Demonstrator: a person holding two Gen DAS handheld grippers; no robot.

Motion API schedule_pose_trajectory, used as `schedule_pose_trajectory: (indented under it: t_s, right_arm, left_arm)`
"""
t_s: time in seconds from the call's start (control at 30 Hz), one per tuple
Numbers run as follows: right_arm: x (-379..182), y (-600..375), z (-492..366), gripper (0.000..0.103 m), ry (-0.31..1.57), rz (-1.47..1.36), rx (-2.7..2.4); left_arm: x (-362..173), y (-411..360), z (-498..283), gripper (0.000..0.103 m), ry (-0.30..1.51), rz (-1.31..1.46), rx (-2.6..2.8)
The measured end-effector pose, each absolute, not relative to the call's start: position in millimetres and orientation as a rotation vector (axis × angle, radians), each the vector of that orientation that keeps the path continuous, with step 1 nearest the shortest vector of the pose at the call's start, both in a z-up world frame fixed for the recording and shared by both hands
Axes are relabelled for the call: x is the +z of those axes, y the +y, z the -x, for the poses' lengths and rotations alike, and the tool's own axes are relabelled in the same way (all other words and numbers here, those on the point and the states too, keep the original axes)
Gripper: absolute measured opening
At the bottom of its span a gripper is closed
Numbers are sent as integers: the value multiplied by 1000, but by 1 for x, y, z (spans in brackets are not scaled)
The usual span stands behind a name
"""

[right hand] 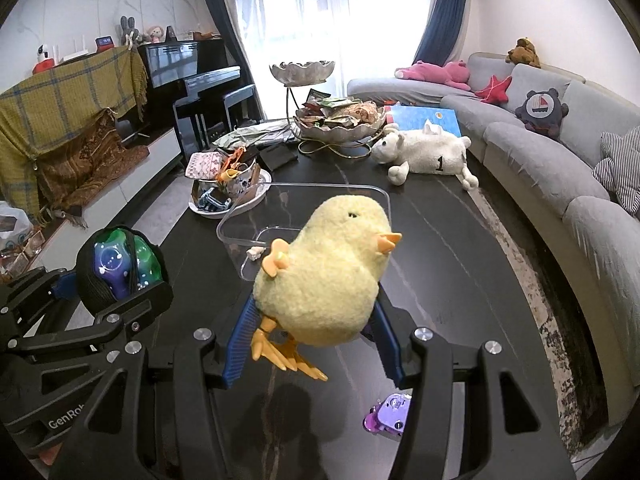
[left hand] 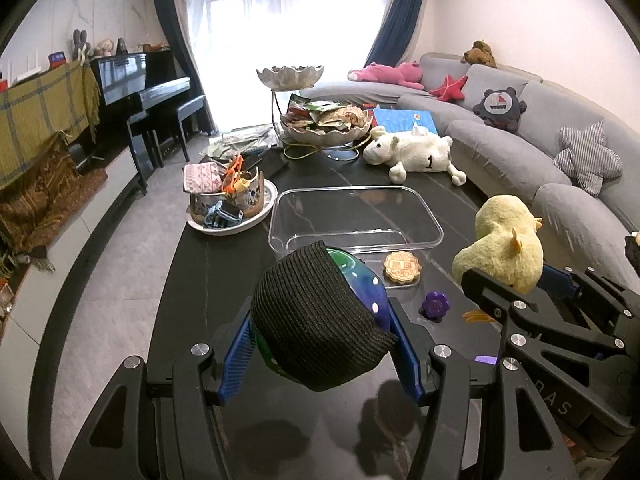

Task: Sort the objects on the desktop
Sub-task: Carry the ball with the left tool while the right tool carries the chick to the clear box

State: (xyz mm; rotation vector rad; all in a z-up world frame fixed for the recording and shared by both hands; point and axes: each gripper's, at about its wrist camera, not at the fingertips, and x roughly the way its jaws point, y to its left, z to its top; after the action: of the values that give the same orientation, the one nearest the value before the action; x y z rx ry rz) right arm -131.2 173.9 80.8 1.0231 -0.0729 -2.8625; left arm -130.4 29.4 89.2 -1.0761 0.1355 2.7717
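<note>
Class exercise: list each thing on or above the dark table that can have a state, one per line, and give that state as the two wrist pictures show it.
left tool: shut on the netted ball, held above the table.
netted ball: gripped, lifted.
right tool: shut on the yellow chick.
yellow chick: gripped, lifted, roughly upright.
clear container: open, lidless, nearly empty.
mooncake: lying flat on the table.
white sheep plush: lying on its side.

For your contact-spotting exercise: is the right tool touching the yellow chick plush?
Touching. The right wrist view shows the right tool with both blue fingers pressed against the yellow chick plush, holding it above the table.
</note>
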Motion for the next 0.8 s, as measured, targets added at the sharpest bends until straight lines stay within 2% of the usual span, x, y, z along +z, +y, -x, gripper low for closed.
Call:
schedule_pose_trajectory:
  t_s: [0.8]
  right_arm:
    - [88, 176, 184, 51, -56, -1004, -2887]
  left_arm:
    - [96, 33, 184, 57, 144, 1030, 2783]
